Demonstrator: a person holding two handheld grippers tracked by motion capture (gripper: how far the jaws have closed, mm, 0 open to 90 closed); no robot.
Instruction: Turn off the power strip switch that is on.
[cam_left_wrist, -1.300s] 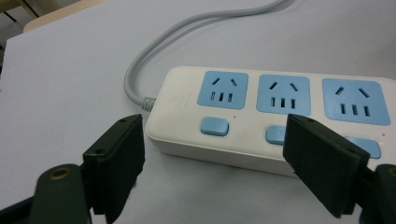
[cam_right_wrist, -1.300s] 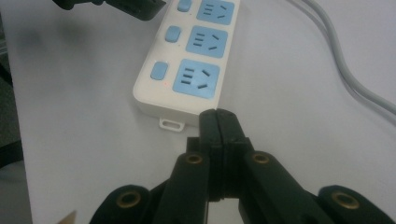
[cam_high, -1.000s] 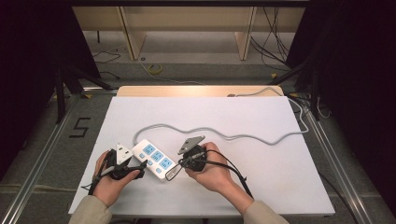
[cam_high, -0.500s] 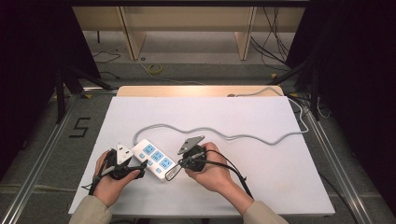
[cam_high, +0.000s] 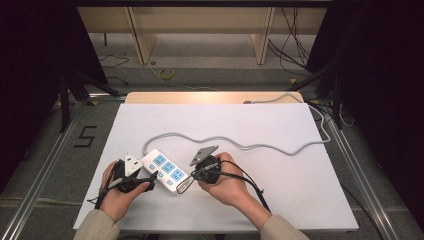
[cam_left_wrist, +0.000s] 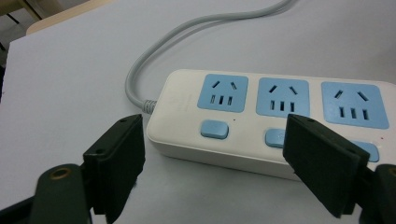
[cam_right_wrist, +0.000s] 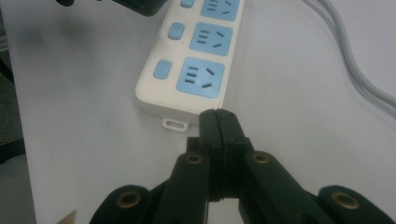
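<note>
White plastic with three pale-blue socket faces, a power strip (cam_high: 165, 170) lies flat and slantwise on the white table top (cam_high: 280, 190), near the front edge and between the person's two hands. Each socket has a small blue switch button (cam_left_wrist: 214, 129) beside it on the side toward the person. From the strip's far-left end a grey cord (cam_high: 260, 147) leaves, loops round and snakes across the table to the right, then runs off the far-right corner. The left gripper (cam_high: 146, 176), held in the person's left hand (cam_high: 117, 192), sits just beside the strip's left end; in the left gripper view its two black jaws stand wide apart, with nothing between them, framing the strip's near long side and not visibly touching it. The right gripper (cam_high: 182, 187), held in the right hand (cam_high: 227, 182), points at the strip's near-right end; in the right gripper view its jaws are pressed together, gripping nothing, their tips just short of the strip's end wall, beside a small mounting tab (cam_right_wrist: 175, 124) that sticks out from that end. A black cable (cam_high: 247, 180) trails from the right gripper back over the person's wrist.
</note>
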